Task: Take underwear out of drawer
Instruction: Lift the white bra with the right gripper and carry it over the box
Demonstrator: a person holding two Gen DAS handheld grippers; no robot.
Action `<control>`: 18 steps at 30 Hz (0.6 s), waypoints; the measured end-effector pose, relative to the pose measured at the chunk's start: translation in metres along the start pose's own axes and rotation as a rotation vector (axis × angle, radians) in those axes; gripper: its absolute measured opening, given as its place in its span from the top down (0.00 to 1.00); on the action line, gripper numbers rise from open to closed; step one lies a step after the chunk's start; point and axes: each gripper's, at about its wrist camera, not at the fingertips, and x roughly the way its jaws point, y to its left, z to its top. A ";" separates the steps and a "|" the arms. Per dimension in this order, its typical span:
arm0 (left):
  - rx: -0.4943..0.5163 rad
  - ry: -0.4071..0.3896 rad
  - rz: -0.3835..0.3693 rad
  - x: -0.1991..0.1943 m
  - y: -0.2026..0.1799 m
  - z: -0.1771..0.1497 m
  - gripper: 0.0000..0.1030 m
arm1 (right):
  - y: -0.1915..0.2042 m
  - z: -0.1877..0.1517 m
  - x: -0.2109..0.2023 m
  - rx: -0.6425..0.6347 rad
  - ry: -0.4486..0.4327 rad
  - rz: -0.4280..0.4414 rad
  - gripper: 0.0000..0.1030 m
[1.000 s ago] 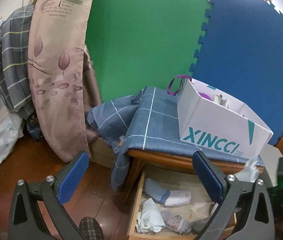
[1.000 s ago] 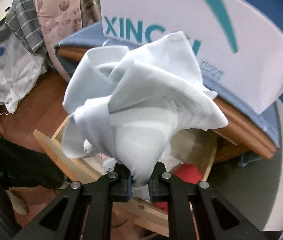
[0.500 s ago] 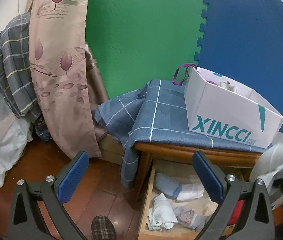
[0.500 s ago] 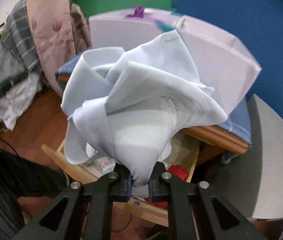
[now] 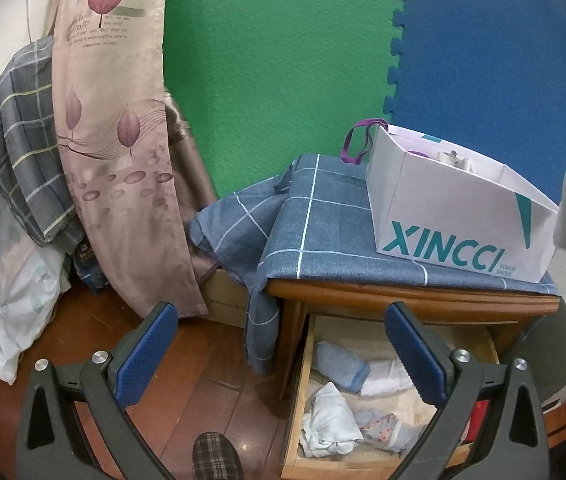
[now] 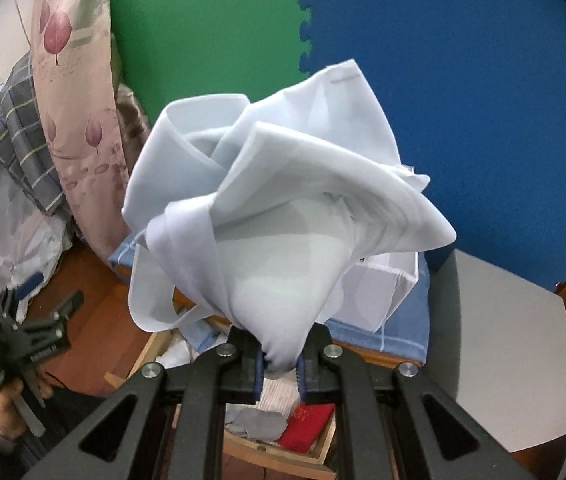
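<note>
A: What is your right tool [image 6: 279,364] doing?
B: It pinches the pale underwear [image 6: 283,216], held up above the open drawer [image 5: 383,392].
A: And your left tool [image 5: 283,352]?
B: Wide open, holding nothing, near the drawer.

Left tool [image 5: 279,344] black-framed with blue textured pads and silver screws, right tool [image 6: 279,364] matching black, plaid slipper [image 5: 217,456].

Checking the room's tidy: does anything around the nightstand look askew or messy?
Yes. The blue checked cloth sits crooked on the nightstand, one end slumping off its left side, and clothes lie jumbled in the open drawer.
</note>
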 end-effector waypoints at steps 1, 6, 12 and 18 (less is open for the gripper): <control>0.000 0.001 0.001 0.000 0.000 0.000 0.00 | 0.000 0.003 -0.003 -0.002 -0.005 -0.004 0.89; 0.004 -0.003 0.005 0.000 -0.001 -0.001 0.00 | -0.002 0.014 -0.016 -0.014 -0.025 -0.024 0.89; 0.025 -0.009 0.004 -0.003 -0.005 -0.004 0.00 | -0.005 0.026 -0.027 -0.016 -0.040 -0.050 0.89; 0.027 -0.009 0.000 -0.004 -0.006 -0.004 0.00 | -0.011 0.036 -0.025 -0.011 -0.040 -0.072 0.89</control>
